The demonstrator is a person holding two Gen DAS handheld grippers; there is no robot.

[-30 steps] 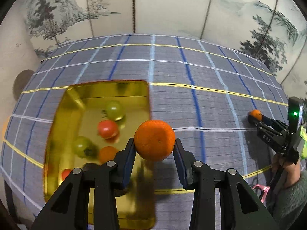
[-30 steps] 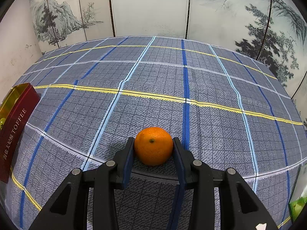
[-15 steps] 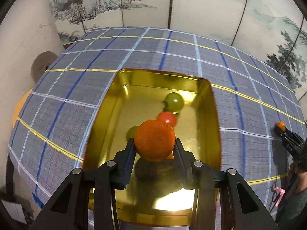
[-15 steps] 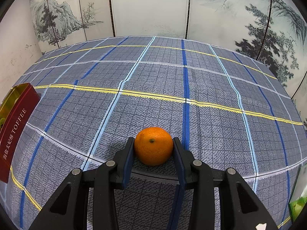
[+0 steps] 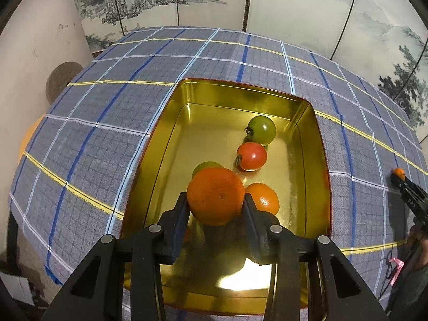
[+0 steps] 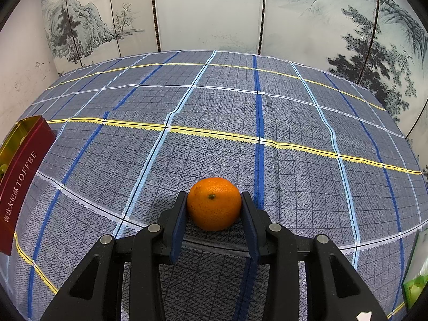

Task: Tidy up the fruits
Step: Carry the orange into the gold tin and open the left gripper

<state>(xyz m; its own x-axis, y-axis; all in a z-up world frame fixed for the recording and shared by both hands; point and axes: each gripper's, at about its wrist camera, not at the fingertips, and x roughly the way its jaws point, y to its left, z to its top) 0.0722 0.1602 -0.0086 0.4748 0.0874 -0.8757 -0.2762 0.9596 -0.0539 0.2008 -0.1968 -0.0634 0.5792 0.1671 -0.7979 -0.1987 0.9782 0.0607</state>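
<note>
In the left wrist view, the checked cloth (image 5: 107,123) fills the left side of the frame. In the middle sits a gold tin (image 5: 160,160). Inside it, near the top right, lie a green tomato (image 5: 261,130) and a red tomato (image 5: 252,156) — lower down sits a small orange (image 5: 263,198). The left gripper (image 5: 215,208) hangs over the tin, its jaws squeezing a big orange (image 5: 215,196). At the far right edge is the right gripper (image 5: 401,180).

In the right wrist view, the tin's red side (image 6: 21,176) shows at the left edge. In the lower middle, the right gripper pinches another orange (image 6: 214,203) — it looks to rest on the cloth.
</note>
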